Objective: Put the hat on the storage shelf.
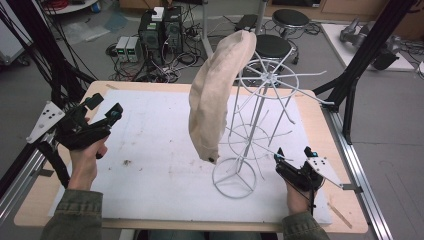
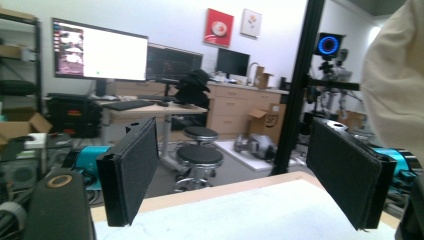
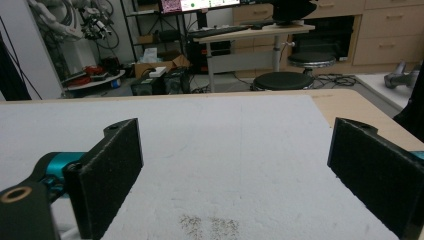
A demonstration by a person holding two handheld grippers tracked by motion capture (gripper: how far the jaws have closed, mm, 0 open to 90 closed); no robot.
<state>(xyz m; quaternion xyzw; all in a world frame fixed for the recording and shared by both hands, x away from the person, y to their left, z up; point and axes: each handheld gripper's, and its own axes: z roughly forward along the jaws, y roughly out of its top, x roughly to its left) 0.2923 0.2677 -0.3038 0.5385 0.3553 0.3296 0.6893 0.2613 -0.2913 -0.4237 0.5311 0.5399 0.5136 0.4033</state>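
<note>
A beige cap (image 1: pixel 216 95) hangs on a white wire rack (image 1: pixel 260 115) that stands on the white mat (image 1: pixel 150 150) covering the wooden counter (image 1: pixel 320 120); the cap drapes from the rack's upper ring down its 9 o'clock side, its lower edge ending just above the round wire base. In the high view the left gripper (image 1: pixel 105 107) sits at 9 o'clock from the rack, well apart from the cap, with its jaws released and spread wide and nothing between them. In the left gripper view that gripper (image 2: pixel 240 175) shows two black padded jaws standing far apart over the mat's far edge, and the cap (image 2: pixel 395 75) fills the 3 o'clock margin beside, not between, them. The right gripper (image 1: pixel 295 154) rests low at 4 o'clock from the rack's base, near it but not touching, its jaws also released. In the right gripper view its pads (image 3: pixel 107 170) flank bare mat (image 3: pixel 235 150) with a small smudge of dirt (image 3: pixel 210 225) at 6 o'clock, and nothing is held.
</note>
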